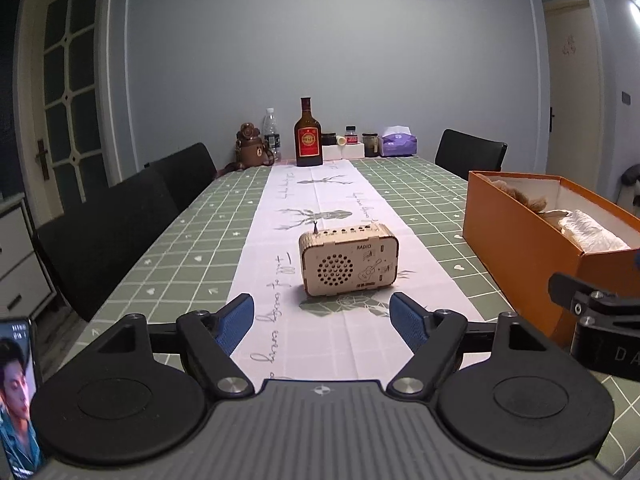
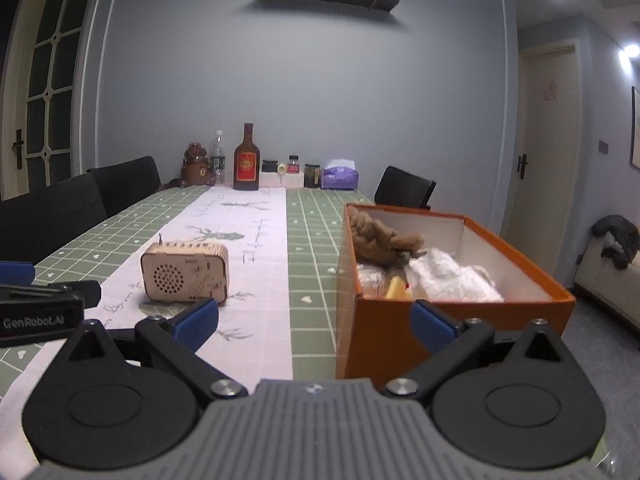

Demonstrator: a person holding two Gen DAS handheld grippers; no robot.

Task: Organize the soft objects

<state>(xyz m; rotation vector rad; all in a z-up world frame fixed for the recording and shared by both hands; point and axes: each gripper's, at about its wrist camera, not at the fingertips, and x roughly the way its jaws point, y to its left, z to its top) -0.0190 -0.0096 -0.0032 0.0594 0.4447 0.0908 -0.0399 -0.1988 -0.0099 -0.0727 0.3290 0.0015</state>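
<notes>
Sitting right of the frame in both wrist views, the orange box (image 2: 452, 320) already holds the soft things (image 2: 452, 276), its long axis running away; right gripper (image 2: 316, 320) is nearer, left gripper (image 1: 322, 322) further, both jaws apart and empty

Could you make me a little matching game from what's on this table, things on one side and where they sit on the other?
Things:
1. wooden radio
2. brown plush toy
3. dark bottle
4. purple tissue pack

Places:
A. inside the orange box
B. far end, right of the jars
C. on the white runner, nearest the grippers
D. far end of the runner, standing upright

Pairs: 1-C, 2-A, 3-D, 4-B
</notes>
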